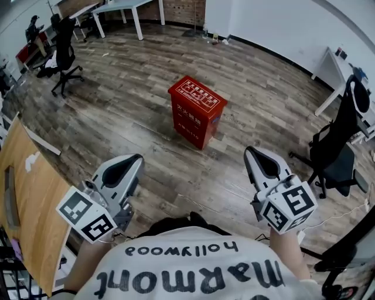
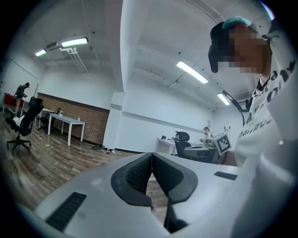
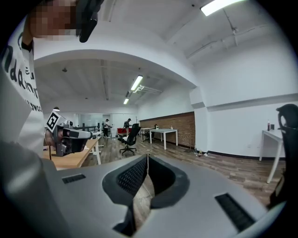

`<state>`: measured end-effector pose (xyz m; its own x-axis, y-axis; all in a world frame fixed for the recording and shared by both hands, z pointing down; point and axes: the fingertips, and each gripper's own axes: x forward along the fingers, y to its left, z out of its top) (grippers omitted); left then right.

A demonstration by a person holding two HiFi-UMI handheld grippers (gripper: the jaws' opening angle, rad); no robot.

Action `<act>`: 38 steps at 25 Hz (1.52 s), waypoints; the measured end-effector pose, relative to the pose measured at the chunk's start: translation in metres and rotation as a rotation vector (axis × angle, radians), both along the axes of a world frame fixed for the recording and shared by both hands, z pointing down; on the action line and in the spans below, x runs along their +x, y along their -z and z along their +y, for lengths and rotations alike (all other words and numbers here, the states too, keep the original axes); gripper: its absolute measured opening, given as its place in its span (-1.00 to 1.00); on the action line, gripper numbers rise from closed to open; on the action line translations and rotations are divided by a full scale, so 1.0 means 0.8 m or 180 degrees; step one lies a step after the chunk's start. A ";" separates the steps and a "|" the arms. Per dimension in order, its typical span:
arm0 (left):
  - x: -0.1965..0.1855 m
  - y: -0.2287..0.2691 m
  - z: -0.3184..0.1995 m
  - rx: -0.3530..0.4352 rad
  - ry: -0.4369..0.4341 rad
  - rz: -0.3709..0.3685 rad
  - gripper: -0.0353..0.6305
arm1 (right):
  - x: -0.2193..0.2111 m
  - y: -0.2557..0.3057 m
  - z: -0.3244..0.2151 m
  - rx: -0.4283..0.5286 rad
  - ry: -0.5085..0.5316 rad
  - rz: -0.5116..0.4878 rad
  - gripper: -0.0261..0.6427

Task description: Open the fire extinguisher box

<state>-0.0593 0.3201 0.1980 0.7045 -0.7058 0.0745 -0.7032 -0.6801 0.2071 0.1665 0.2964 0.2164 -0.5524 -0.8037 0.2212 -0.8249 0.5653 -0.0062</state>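
The red fire extinguisher box (image 1: 197, 111) stands on the wooden floor in the middle of the head view, its lid down, white print on top and front. Both grippers are held low, near the person's chest and well short of the box. My left gripper (image 1: 139, 157) points up and to the right, jaws shut with nothing between them (image 2: 152, 154). My right gripper (image 1: 249, 150) points up and to the left, also shut and empty (image 3: 147, 155). Neither gripper view shows the box; both look across the room.
A wooden desk (image 1: 32, 199) runs along the left edge. A black office chair (image 1: 337, 149) stands at the right, another (image 1: 64, 55) at the far left. White tables (image 1: 132, 9) line the far wall. Bare floor surrounds the box.
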 end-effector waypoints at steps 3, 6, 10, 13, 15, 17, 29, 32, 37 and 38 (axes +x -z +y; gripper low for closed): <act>0.007 -0.006 -0.012 -0.0075 0.0026 -0.0050 -0.88 | -0.004 -0.007 -0.009 0.0018 0.0148 -0.0007 -0.89; 0.010 -0.008 -0.029 -0.0118 0.0091 -0.0019 -0.88 | -0.004 -0.018 -0.019 -0.0010 0.0249 0.0021 -0.89; 0.022 -0.017 -0.051 -0.0157 -0.0007 -0.0030 -0.88 | -0.005 -0.025 -0.031 -0.0089 0.0312 0.0086 -0.89; 0.032 -0.020 -0.078 -0.0171 -0.0103 0.0003 -0.88 | 0.000 -0.029 -0.044 -0.0123 0.0272 0.0178 -0.89; 0.038 -0.021 -0.099 -0.0164 -0.0172 0.0035 -0.88 | 0.006 -0.035 -0.057 -0.0166 0.0209 0.0241 -0.89; 0.043 -0.023 -0.121 -0.0151 -0.0236 0.0049 -0.88 | 0.010 -0.041 -0.071 -0.0221 0.0147 0.0261 -0.89; 0.016 -0.030 -0.280 -0.0249 -0.0469 0.0082 -0.88 | -0.011 -0.054 -0.207 -0.0385 -0.0154 0.0333 -0.89; 0.005 -0.029 -0.322 -0.0234 -0.0559 -0.0009 -0.88 | -0.028 -0.059 -0.245 -0.0408 -0.0202 0.0353 -0.89; -0.018 -0.035 -0.383 -0.0337 -0.0610 -0.0025 -0.88 | -0.043 -0.069 -0.303 -0.0511 -0.0356 0.0417 -0.89; -0.023 -0.037 -0.395 -0.0359 -0.0617 -0.0021 -0.88 | -0.048 -0.073 -0.311 -0.0533 -0.0354 0.0454 -0.89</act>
